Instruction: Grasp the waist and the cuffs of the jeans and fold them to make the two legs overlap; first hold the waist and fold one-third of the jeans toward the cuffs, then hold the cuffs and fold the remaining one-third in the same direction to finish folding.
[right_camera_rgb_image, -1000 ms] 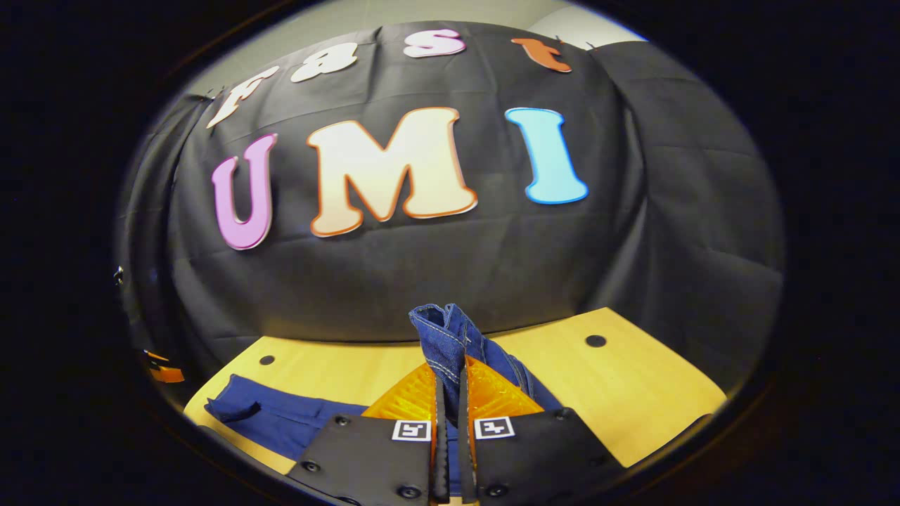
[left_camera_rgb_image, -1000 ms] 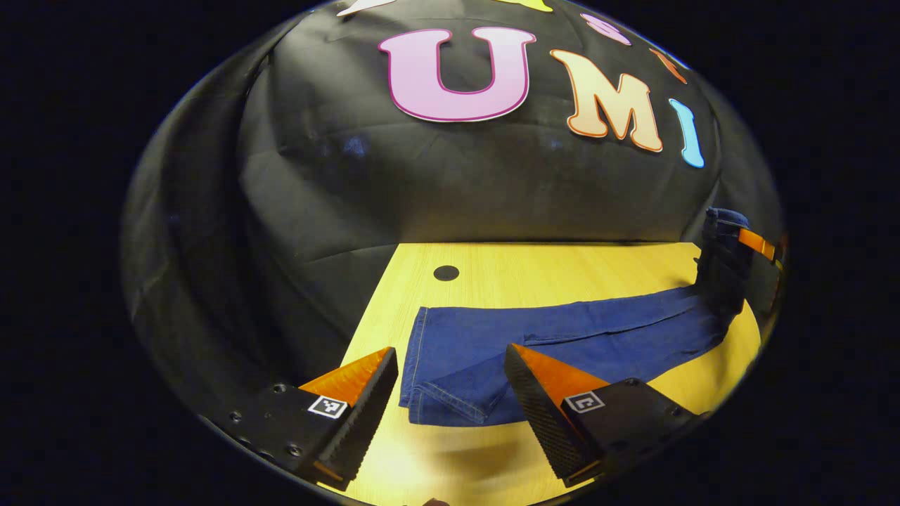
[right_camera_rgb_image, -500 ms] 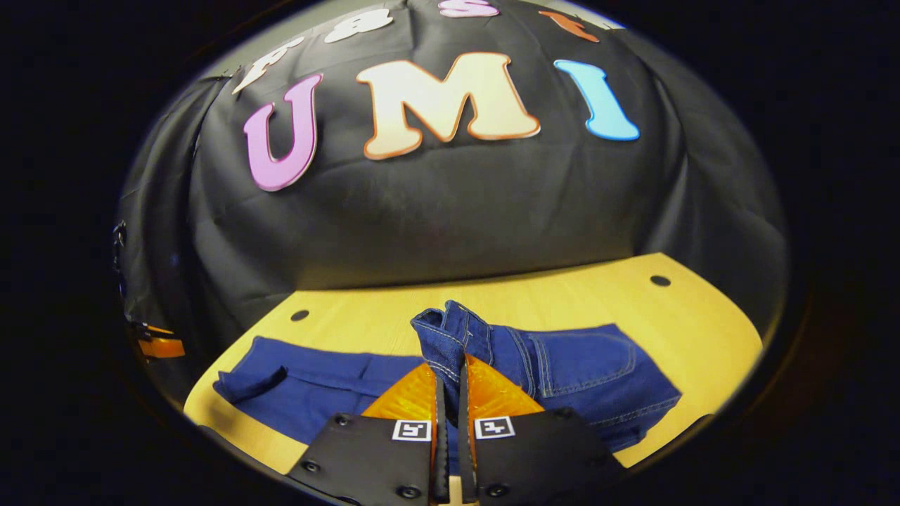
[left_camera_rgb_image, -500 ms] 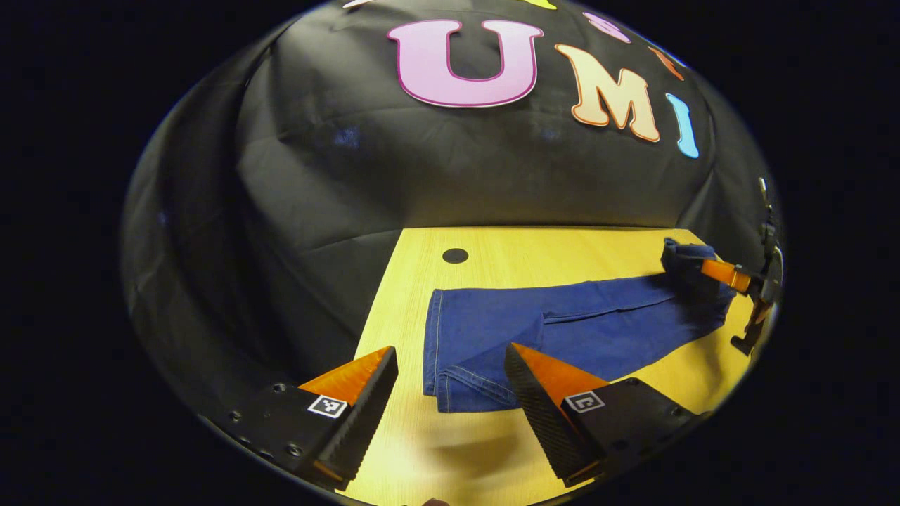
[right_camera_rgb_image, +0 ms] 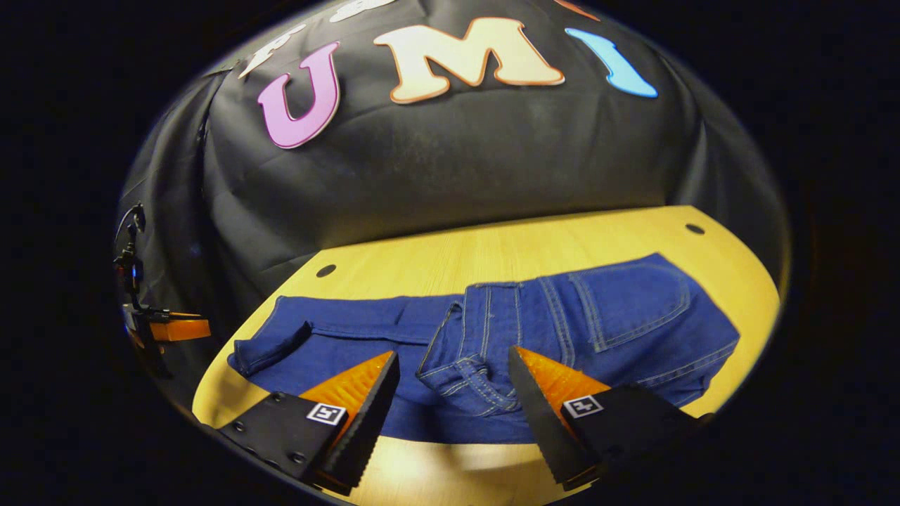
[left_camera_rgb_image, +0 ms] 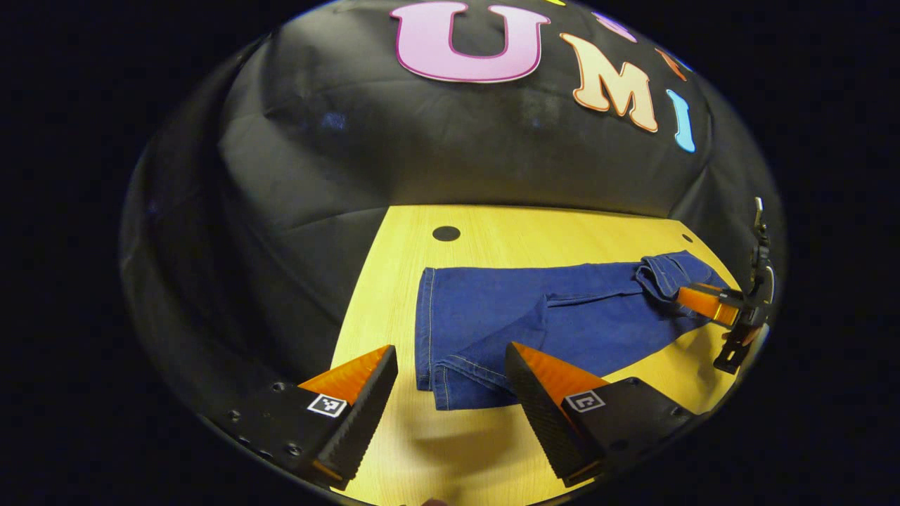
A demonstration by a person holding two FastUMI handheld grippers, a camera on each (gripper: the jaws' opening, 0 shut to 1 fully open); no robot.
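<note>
Blue jeans (left_camera_rgb_image: 562, 323) lie flat on the yellow table (left_camera_rgb_image: 492, 239), the two legs overlapping. The cuffs (left_camera_rgb_image: 460, 386) lie just in front of my left gripper (left_camera_rgb_image: 450, 350), which hovers open above them. In the right gripper view the waist (right_camera_rgb_image: 478, 351) lies folded over onto the legs, the back pocket (right_camera_rgb_image: 633, 302) facing up. My right gripper (right_camera_rgb_image: 453, 353) is open just above the waistband, holding nothing. The right gripper (left_camera_rgb_image: 692, 299) also shows far off in the left gripper view, at the waist end. The left gripper (right_camera_rgb_image: 184, 329) shows at the left edge of the right gripper view.
Black cloth walls close in the table at the back and sides. Small dark holes (left_camera_rgb_image: 446, 233) (right_camera_rgb_image: 325, 270) (right_camera_rgb_image: 695, 228) mark the tabletop near its far corners. Bare wood (right_camera_rgb_image: 436, 260) runs behind the jeans and along the near edge.
The right gripper lowered the lifted waist onto the legs, then opened and let it go. The left gripper stayed open near the cuffs, shifting only slightly.
</note>
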